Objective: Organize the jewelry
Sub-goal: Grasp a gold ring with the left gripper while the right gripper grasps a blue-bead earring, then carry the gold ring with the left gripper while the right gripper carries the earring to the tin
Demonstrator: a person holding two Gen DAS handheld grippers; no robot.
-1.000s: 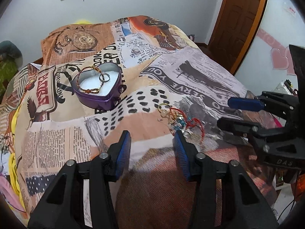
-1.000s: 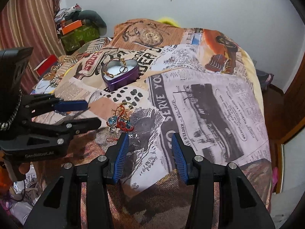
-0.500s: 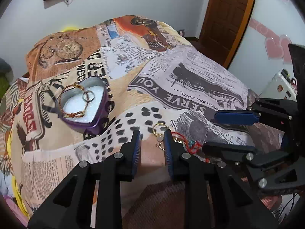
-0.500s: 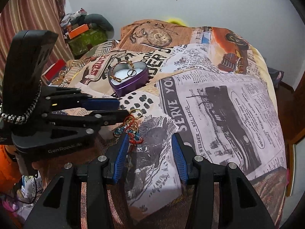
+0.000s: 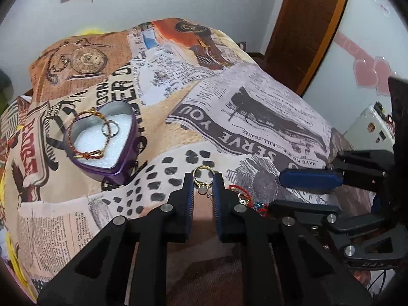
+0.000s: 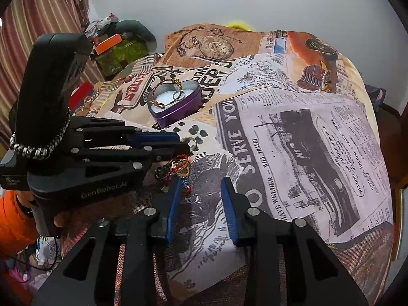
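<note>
A purple heart-shaped tin (image 5: 102, 168) sits on the bed and holds a red-gold bracelet (image 5: 86, 153) and two rings (image 5: 110, 129). It also shows in the right wrist view (image 6: 178, 112). My left gripper (image 5: 202, 181) is shut on a gold ring with a pale stone (image 5: 202, 182), right of the tin. A small pile of red, blue and gold jewelry (image 6: 178, 170) lies just right of it. My right gripper (image 6: 200, 186) is open and empty, its left fingertip beside the pile. It also shows in the left wrist view (image 5: 293, 191).
The bed is covered by a newspaper-print blanket (image 6: 293, 140). A brown door (image 5: 306, 25) stands at the far right. Boxes and clutter (image 6: 114, 48) are stacked by the striped curtain (image 6: 38, 25) on the left. The bed's edge drops off at the right.
My left gripper moved forward over the jewelry pile and closed from wide open onto the gold ring. My right gripper stayed open and shifted little.
</note>
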